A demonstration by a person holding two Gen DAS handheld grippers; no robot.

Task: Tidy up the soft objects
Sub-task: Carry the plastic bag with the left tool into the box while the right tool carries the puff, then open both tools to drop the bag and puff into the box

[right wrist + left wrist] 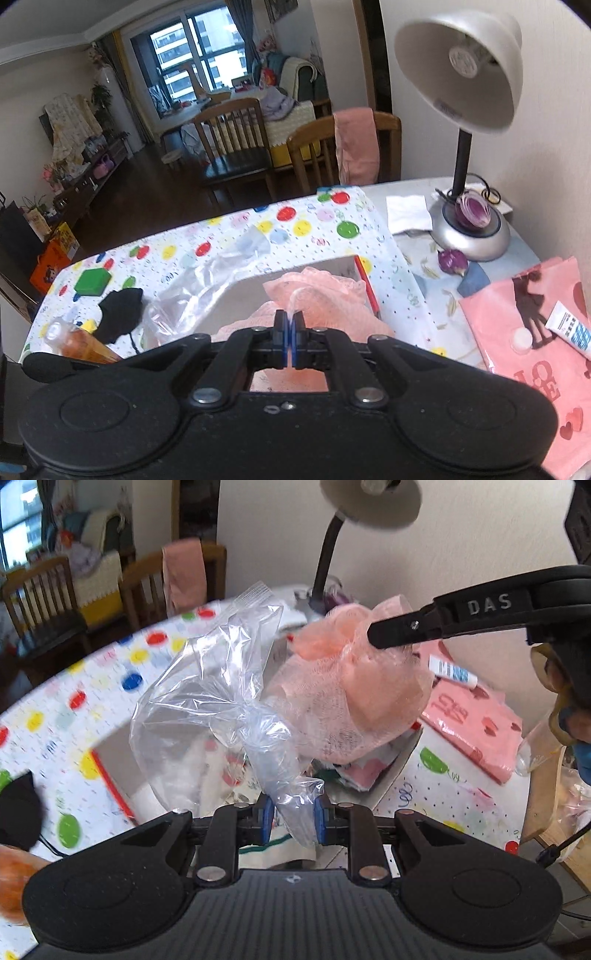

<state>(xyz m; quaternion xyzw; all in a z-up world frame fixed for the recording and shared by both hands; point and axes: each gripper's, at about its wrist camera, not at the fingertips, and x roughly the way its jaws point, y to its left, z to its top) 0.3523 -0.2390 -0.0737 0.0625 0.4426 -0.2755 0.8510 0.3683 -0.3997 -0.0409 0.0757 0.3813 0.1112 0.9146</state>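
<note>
A crumpled clear zip bag hangs in the air, its lower corner bunched between the blue pads of my left gripper, which is shut on it. Just right of the bag floats a pink mesh bath sponge. My right gripper comes in from the right and pinches the sponge's top. In the right wrist view that gripper is shut on the pink sponge at its pale loop, with the clear bag to its left. Both hang over an open cardboard box.
The box sits on a polka-dot tablecloth. A desk lamp with purple onions stands at the back right. A pink gift bag with a white tube lies right. A green block, a black object and an orange bottle lie left.
</note>
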